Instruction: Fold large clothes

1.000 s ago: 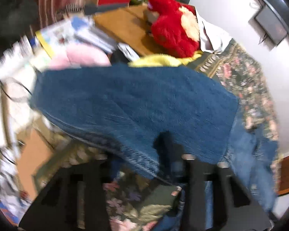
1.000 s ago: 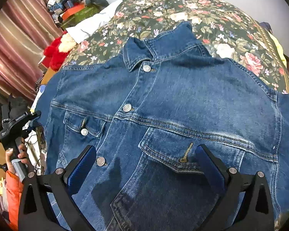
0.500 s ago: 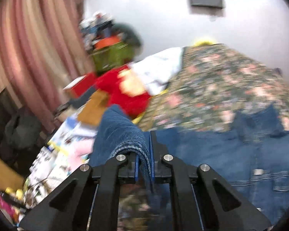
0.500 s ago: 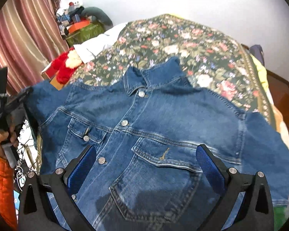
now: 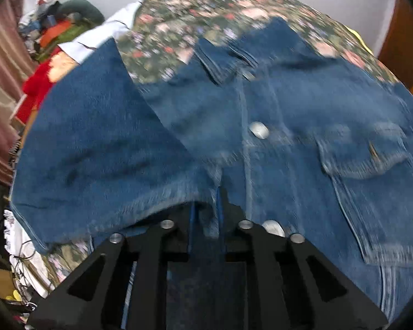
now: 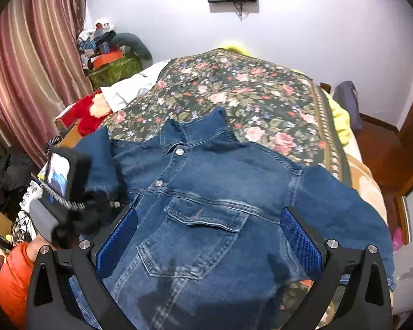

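A: Biggest first. The jacket (image 6: 206,206) lies front up on the bed (image 6: 261,93), collar at the far end, ahead of both sets of fingers. What's the main risk?

B: The sleeve (image 5: 96,143). The left gripper (image 5: 205,220) has its fingers closed on the cuff edge, with the rest of the sleeve hanging off to the left of them. It's a narrow pinch on heavy denim, so I'd judge a quick swing could pull the cloth out, or drag the whole jacket askew.

A: And the right gripper (image 6: 209,242)?

B: Fingers wide apart, holding nothing, hovering above the chest pocket (image 6: 206,220), which sits between them. If nothing pins the body down, the fold could land crooked or bunch at the shoulder.

A: Smaller things?

B: Buttons (image 5: 258,129) just beyond the left fingers could make a lumpy fold.

A: Any brand or writing?

B: None readable. The jacket shows no visible label, and the left view is too blurred anyway.
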